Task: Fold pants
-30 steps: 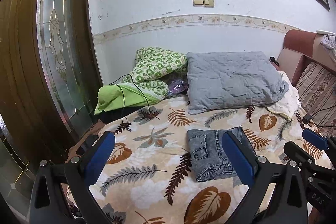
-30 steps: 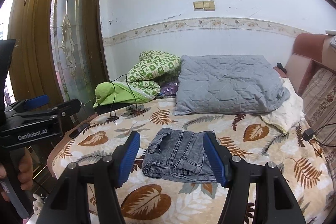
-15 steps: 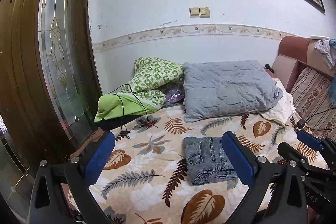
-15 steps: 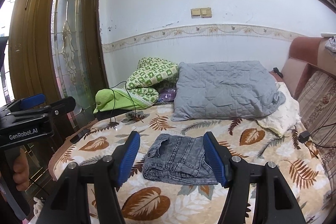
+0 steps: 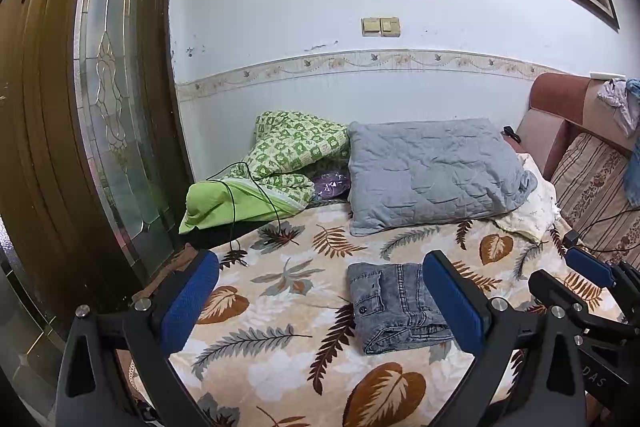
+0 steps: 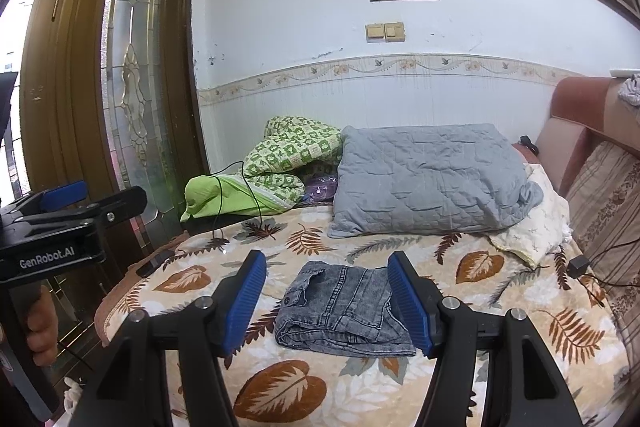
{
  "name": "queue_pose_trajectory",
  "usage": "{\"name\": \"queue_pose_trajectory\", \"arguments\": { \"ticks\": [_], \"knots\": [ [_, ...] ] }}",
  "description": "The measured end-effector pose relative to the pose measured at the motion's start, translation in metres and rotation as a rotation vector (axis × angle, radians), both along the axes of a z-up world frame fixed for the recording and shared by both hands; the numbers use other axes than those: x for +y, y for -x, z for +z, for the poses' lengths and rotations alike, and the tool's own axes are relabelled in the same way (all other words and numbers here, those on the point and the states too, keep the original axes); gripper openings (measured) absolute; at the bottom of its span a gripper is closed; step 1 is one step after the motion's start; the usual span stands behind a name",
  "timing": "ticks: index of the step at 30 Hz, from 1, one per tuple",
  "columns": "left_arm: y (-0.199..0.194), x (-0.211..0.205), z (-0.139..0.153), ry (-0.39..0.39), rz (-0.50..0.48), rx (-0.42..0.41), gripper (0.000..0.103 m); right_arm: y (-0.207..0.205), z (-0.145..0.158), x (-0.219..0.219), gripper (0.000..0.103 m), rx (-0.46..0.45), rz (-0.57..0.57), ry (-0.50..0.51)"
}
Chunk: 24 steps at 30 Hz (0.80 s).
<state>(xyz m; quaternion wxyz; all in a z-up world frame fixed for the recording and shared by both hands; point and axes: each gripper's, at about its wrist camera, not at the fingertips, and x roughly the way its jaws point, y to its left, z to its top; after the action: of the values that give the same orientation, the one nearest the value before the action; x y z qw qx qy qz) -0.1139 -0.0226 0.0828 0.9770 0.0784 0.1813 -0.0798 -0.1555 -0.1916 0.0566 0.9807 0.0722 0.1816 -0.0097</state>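
Both grippers have drawn back and up from the bed, so the folded jeans (image 6: 343,311) look smaller than a second ago. Nearest, the right gripper (image 6: 328,301) tilts slightly downward with its blue pads wide apart and empty; the left gripper (image 5: 318,301) is held the same way, jaws spread wide, gripping nothing. A hand (image 6: 40,327) grips the left handle. Beyond lie the jeans, a compact bundle on the leaf-print blanket (image 5: 280,359), with the grey pillow (image 5: 432,171) behind.
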Motion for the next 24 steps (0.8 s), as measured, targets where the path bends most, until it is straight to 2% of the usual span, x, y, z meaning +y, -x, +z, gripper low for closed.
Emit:
{"name": "queue_pose_trajectory", "arguments": {
  "ticks": [24],
  "knots": [
    [-0.031, 0.003, -0.012, 0.001, 0.002, 0.031, 0.102, -0.031, -0.012, 0.004, 0.067, 0.041, 0.013, 0.004]
  ]
}}
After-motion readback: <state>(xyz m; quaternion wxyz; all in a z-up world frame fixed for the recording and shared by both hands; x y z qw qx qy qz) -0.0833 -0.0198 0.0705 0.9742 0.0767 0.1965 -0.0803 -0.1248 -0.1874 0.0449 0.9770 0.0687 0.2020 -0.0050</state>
